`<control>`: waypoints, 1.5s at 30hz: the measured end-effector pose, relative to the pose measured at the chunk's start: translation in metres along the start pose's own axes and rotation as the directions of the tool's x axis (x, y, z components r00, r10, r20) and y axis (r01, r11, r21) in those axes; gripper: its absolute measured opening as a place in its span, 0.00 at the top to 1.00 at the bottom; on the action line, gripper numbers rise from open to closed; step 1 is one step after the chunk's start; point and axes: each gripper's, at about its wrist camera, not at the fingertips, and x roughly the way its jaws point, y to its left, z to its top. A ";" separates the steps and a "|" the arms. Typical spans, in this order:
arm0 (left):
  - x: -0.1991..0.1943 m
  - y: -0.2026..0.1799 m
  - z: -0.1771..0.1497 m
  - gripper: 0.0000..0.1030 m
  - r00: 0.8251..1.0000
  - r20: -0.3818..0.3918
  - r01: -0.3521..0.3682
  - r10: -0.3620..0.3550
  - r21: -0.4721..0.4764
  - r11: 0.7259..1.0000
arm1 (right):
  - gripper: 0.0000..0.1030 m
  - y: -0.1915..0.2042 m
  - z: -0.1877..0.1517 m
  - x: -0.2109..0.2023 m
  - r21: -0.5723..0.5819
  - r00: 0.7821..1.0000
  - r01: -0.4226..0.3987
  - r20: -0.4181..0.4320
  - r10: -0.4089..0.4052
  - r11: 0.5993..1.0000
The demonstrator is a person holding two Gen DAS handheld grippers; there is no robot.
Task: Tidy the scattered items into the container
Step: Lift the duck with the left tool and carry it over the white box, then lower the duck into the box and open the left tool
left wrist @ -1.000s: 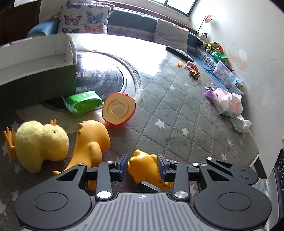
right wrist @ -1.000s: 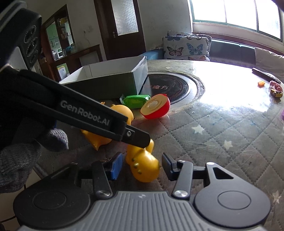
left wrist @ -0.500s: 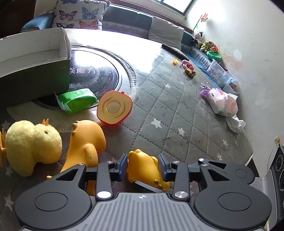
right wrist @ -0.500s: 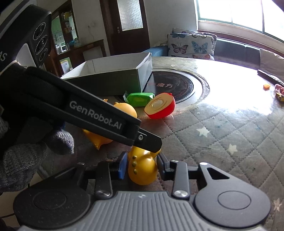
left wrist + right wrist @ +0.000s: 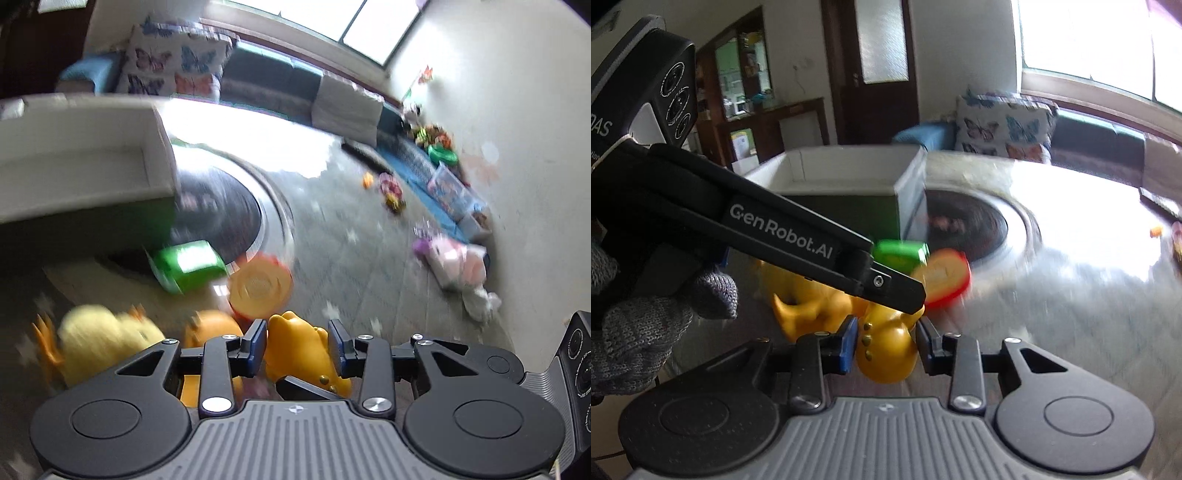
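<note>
Both our claws gripped one small orange toy: left claw (image 5: 297, 341) and right claw (image 5: 886, 345) each pinched the toy (image 5: 884, 354) above the quilted desk (image 5: 369, 266). Beyond lay the toy half-apple (image 5: 260, 286), green packet (image 5: 188, 264), then the open box (image 5: 846, 177).

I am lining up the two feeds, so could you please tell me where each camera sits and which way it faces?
Left wrist: sits behind the left gripper, facing the open cardboard box and window wall.
Right wrist: sits behind the right gripper, facing the box and door; the left gripper and a grey knitted glove show.
Shared: the glossy yellow plastic toy sits between both grippers' fingers.
</note>
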 end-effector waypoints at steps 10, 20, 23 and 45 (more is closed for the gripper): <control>-0.017 0.035 0.070 0.62 0.981 0.163 -0.105 0.107 -0.020 0.994 | 0.68 0.008 0.080 0.044 -0.110 0.994 -0.038 0.097 0.049 0.993; 0.015 0.104 0.127 0.63 0.972 0.158 -0.154 0.173 -0.127 0.980 | 0.68 0.009 0.140 0.129 -0.115 0.994 -0.088 0.054 0.094 0.990; 0.030 0.125 0.131 0.63 0.975 0.128 -0.161 0.182 -0.161 0.974 | 0.68 0.012 0.143 0.154 -0.121 0.995 -0.096 0.011 0.098 0.988; 0.057 0.170 0.119 0.65 0.989 0.028 -0.130 0.143 -0.266 0.955 | 0.66 0.026 0.132 0.183 -0.147 0.994 -0.086 -0.083 0.074 0.985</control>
